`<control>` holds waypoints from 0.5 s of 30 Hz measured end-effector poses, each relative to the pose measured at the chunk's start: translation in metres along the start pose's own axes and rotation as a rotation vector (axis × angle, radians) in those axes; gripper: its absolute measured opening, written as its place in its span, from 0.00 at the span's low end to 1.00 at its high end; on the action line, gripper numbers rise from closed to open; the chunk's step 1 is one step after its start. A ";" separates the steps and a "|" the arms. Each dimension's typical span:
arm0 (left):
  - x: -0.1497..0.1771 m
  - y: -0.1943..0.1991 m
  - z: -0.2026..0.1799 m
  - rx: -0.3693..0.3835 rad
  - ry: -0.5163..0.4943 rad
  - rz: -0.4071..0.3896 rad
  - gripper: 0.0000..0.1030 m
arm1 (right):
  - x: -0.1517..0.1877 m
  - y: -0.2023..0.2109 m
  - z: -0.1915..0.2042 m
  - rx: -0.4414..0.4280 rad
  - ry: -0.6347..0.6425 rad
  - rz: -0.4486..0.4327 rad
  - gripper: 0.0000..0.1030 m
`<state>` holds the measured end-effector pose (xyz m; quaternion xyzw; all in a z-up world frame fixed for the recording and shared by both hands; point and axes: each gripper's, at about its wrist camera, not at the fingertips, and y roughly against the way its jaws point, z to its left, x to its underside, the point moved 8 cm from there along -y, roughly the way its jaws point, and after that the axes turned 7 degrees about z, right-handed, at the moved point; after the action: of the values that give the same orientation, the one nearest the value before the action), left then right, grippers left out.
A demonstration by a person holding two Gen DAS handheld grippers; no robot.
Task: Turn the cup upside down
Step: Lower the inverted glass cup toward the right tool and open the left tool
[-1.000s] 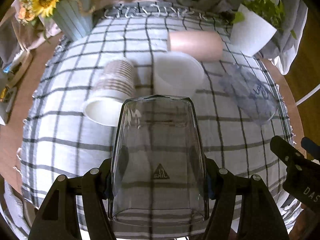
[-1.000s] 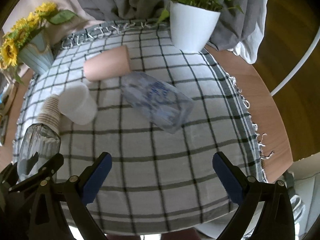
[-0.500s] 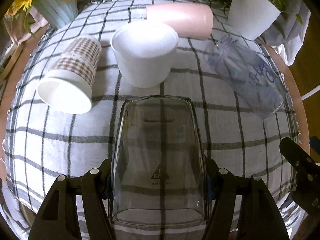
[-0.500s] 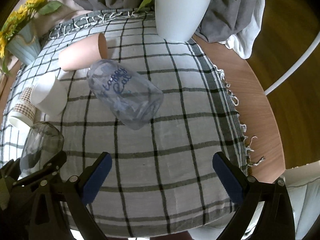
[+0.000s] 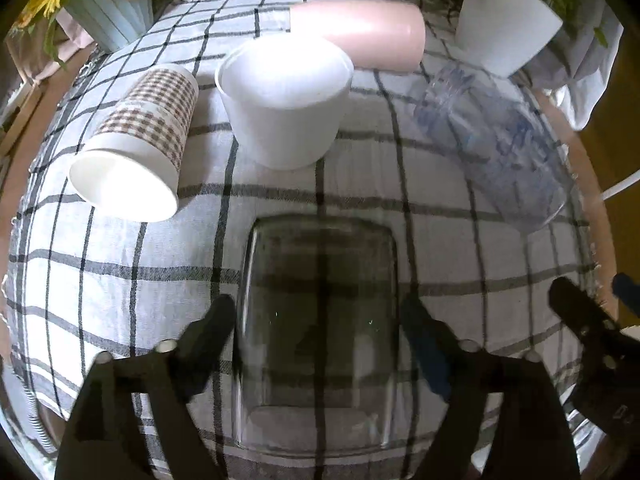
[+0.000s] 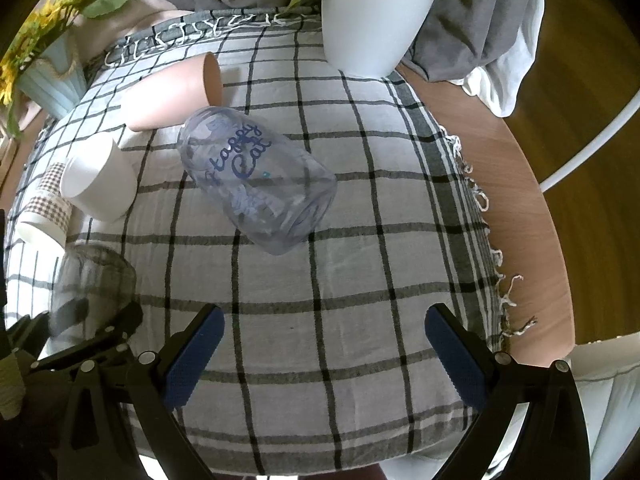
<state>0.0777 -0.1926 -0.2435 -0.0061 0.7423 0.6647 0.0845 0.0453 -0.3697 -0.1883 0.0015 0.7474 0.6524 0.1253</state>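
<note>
A clear glass cup (image 5: 318, 332) stands upside down on the checked cloth, its base facing up, between the fingers of my left gripper (image 5: 318, 340). The fingers stand a little apart from its sides, so the gripper is open. The glass shows blurred at the left of the right wrist view (image 6: 94, 280). My right gripper (image 6: 320, 348) is open and empty, hovering over the cloth in front of a clear plastic cup with blue lettering (image 6: 256, 176) that lies on its side.
A white cup (image 5: 284, 100) stands upside down behind the glass. A checked paper cup (image 5: 136, 144) and a pink cup (image 5: 360, 36) lie on their sides. A white plant pot (image 6: 372, 16) and a sunflower vase (image 6: 44, 68) stand at the back. The table edge (image 6: 532, 240) is to the right.
My left gripper moved forward and down with the glass, then its fingers opened off the sides. The right gripper moved toward the lettered plastic cup.
</note>
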 end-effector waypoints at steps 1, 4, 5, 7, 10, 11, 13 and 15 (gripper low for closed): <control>-0.001 0.002 0.000 0.005 0.002 -0.005 0.88 | 0.000 0.000 0.000 -0.004 -0.006 0.002 0.99; -0.002 0.008 0.004 0.009 -0.002 -0.004 0.90 | -0.001 0.005 -0.001 -0.010 -0.022 -0.003 0.99; -0.002 0.010 0.005 0.014 -0.004 -0.003 0.91 | -0.001 0.007 -0.001 -0.011 -0.028 -0.005 0.99; -0.003 0.017 0.007 0.019 -0.007 -0.008 0.91 | -0.002 0.013 -0.001 -0.014 -0.040 -0.015 0.99; -0.004 0.029 0.012 0.023 -0.008 -0.021 0.91 | -0.004 0.024 0.001 -0.019 -0.052 -0.034 0.99; -0.004 0.033 0.014 0.025 -0.010 -0.027 0.92 | -0.005 0.028 0.003 -0.022 -0.054 -0.041 0.99; -0.004 0.043 0.022 0.022 -0.013 -0.044 0.93 | -0.006 0.037 0.008 -0.034 -0.056 -0.056 0.99; -0.003 0.054 0.033 0.009 -0.015 -0.063 0.95 | -0.008 0.044 0.014 -0.045 -0.056 -0.068 0.99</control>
<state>0.0783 -0.1545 -0.1930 -0.0241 0.7441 0.6584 0.1107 0.0483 -0.3503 -0.1458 -0.0087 0.7285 0.6640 0.1682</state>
